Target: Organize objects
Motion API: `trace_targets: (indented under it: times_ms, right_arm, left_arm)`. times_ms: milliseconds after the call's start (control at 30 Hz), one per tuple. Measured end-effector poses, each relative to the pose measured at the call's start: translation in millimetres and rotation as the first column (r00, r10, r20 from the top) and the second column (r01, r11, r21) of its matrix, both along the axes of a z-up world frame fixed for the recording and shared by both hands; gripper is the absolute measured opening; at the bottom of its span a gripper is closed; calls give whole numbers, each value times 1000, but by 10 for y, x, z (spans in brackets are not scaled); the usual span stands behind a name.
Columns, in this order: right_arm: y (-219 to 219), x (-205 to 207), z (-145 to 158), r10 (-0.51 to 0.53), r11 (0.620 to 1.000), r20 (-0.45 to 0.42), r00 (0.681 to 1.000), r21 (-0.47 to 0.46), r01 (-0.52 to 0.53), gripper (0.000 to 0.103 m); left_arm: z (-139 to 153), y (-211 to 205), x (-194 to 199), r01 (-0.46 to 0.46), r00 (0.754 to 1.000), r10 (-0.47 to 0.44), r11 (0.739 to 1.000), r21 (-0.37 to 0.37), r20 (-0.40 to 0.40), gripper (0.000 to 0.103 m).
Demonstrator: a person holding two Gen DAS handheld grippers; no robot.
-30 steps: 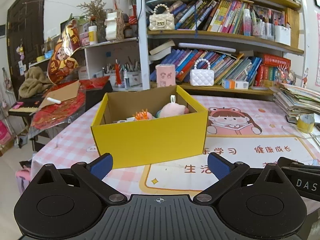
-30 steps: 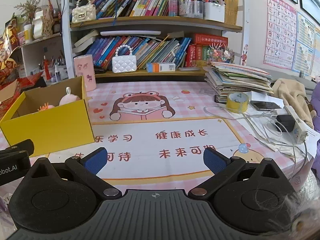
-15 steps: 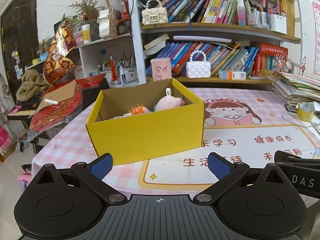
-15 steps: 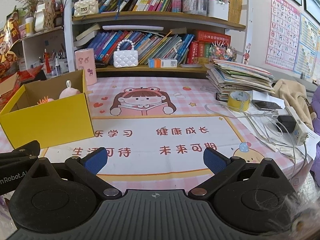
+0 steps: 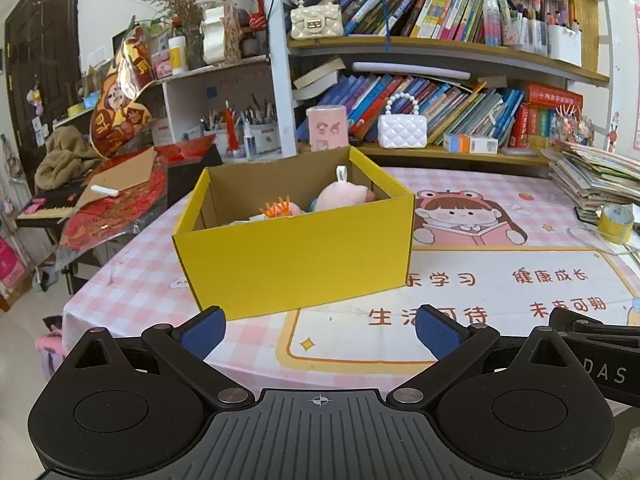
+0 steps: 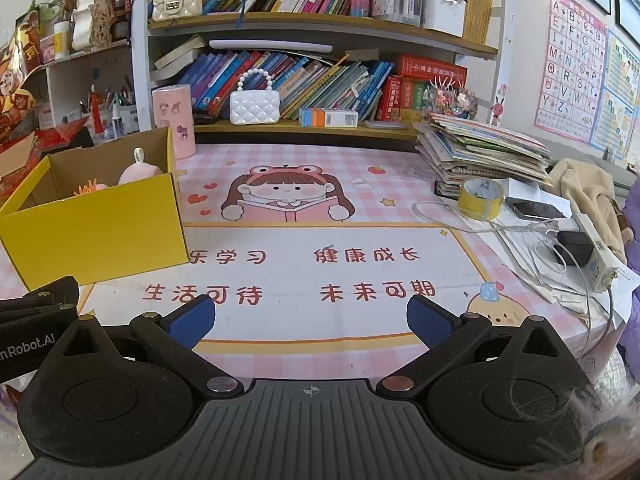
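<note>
Yellow cardboard box [image 5: 294,256], open-topped, is sitting on the counter [image 5: 120,280] covered by a pink checked cloth, at its left side. Inside it a pink plush toy [image 5: 340,196] and an orange spiky toy [image 5: 278,207] are showing above the rim. Left tool [image 5: 318,330] is hovering just in front of the box, its blue-padded fingers spread wide apart and holding nothing. Right tool [image 6: 310,320] is hanging over the printed mat [image 6: 328,272], likewise spread and empty.

matt cardboard box [image 5: 296,256], seemingly glossy tablecloth [image 6: 320,280]
</note>
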State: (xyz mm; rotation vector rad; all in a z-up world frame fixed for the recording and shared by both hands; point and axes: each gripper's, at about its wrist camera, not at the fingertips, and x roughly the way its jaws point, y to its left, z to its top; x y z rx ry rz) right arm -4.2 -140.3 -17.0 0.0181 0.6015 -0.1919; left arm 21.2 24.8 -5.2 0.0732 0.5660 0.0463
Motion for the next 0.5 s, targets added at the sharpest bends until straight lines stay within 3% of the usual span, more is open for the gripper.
trace_targets:
  times_ms: [500]
  right_arm:
    - [-65, 71, -45, -28, 1000, -28, 999, 2, 28, 103]
  left_arm:
    - [-45, -33, 90, 36, 999, -36, 999, -9, -32, 102]
